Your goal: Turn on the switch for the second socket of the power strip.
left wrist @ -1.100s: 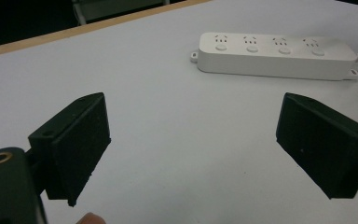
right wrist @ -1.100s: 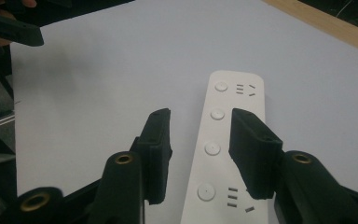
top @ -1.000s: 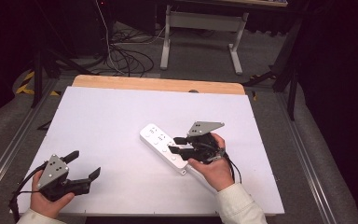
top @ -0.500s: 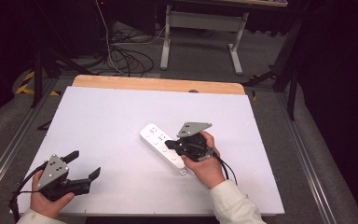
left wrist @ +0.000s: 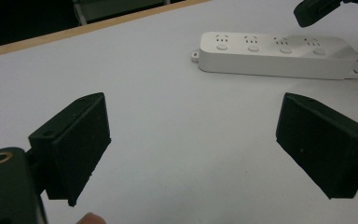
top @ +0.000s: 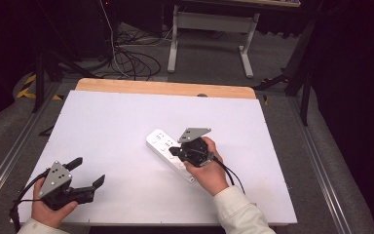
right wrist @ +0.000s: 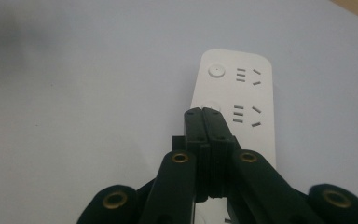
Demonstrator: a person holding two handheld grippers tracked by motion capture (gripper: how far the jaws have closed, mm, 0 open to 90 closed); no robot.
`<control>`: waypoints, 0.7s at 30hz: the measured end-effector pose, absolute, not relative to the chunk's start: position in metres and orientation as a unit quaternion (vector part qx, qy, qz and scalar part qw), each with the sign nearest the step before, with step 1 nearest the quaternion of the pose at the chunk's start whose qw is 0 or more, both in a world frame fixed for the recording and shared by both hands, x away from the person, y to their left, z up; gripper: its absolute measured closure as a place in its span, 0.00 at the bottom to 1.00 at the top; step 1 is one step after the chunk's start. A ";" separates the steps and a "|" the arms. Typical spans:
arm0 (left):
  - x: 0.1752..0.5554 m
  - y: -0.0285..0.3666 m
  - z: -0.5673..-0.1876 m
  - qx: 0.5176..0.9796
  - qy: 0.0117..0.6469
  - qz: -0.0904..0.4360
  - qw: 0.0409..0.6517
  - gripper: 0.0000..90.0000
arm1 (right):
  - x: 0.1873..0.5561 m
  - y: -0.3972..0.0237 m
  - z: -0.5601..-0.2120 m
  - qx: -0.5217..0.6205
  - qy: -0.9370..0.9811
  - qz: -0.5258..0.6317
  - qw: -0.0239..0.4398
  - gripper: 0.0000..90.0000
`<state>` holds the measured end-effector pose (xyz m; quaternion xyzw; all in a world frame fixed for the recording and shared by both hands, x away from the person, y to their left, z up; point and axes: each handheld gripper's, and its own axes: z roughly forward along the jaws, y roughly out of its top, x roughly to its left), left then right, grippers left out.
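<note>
My right tool (right wrist: 203,114), pressed together, pokes at a button on the power strip (top: 168,152) mid-tabletop (top: 102,126); my left tool (top: 88,171) waits spread. An off-centre push could skid the loose strip.

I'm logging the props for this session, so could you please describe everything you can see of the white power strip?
The power strip is a long white block, apparently glossy plastic, with rounded corners and small mounting tabs at its ends. Its top carries a row of sockets, each with a round button beside it. It lies flat, face up, set diagonally near the middle of the white table, and a white cord leaves one end. The shut right claw sits at its second button; whether it actually presses cannot be told.
</note>
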<state>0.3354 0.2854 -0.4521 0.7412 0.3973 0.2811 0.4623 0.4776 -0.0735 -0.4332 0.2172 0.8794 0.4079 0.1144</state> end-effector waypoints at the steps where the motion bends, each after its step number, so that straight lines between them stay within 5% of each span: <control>1: 0.335 0.285 -0.452 0.740 0.398 0.282 0.463 0.11 | 0.478 -0.073 -0.434 0.219 0.880 0.406 0.113 1.00; 21: 0.336 0.285 -0.453 0.740 0.400 0.280 0.462 0.11 | 0.486 -0.068 -0.451 0.242 0.885 0.387 0.098 1.00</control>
